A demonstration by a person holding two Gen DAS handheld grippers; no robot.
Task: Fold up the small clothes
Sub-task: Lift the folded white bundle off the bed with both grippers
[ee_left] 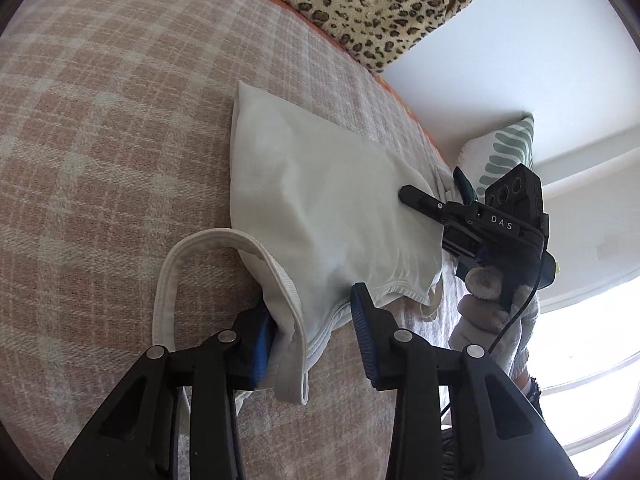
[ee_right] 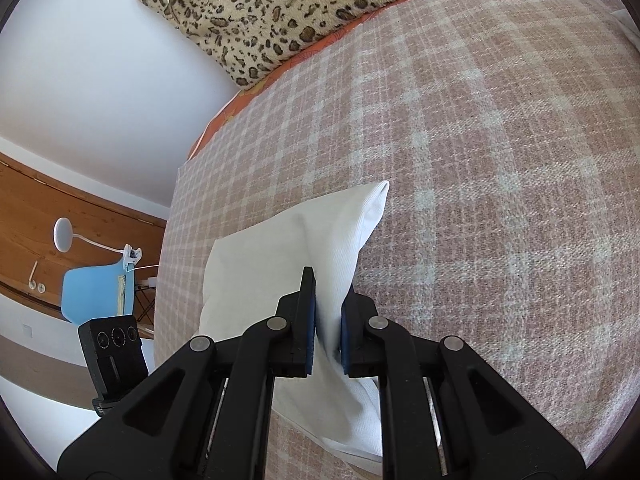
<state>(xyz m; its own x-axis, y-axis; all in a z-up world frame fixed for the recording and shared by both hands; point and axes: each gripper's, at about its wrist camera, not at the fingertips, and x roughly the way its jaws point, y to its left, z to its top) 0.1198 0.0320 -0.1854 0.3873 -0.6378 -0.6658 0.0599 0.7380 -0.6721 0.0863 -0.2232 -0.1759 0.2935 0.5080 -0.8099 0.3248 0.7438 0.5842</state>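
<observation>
In the left wrist view, a white garment (ee_left: 320, 200) is seen lying on the plaid blanket (ee_left: 100, 120) of a bed, partly folded, and a fold is judged to be in hand. The left gripper (ee_left: 312, 336) is spread apart in this view: the armhole edge and strap lie between the jaws, touching the left pad only, so nothing is pinched. The right gripper (ee_left: 424, 196) is seen at the garment's far side. In the right wrist view, the right gripper (ee_right: 328, 340) is clenched on a raised ridge of the garment (ee_right: 304, 240). Next, a firm pinch by the left jaws is probably needed.
</observation>
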